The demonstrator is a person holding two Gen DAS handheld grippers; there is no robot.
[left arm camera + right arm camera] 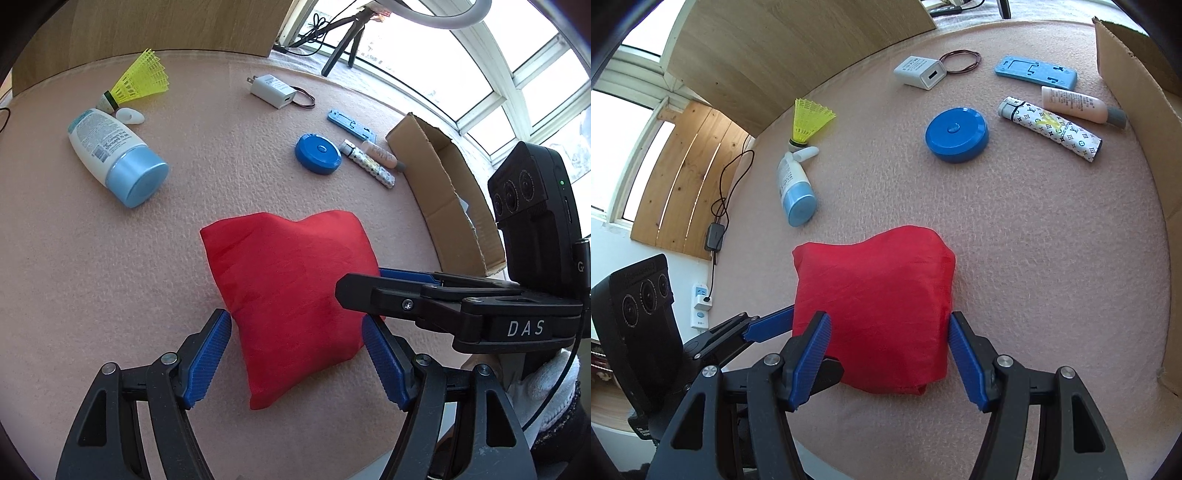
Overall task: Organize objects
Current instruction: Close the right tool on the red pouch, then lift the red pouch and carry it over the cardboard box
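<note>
I find both my grippers set around the red cloth pouch (291,295): the left gripper (297,325) and the right gripper (889,326) each stand wide, blue pads at the pouch's flanks, neither visibly clamping. The pouch rests on a pink felt table (1034,240). Farther off lie a blue round case (956,134), a lotion bottle (114,155) and a cardboard box (448,192), with windows (524,70) behind.

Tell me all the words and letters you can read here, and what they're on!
"DAS": white letters on the black right gripper.
"G": on the black camera block above it.
White bottle: label print too small to read.
Pink tube: print blurred.
Patterned lighter: logo marks, not clearly readable.
</note>
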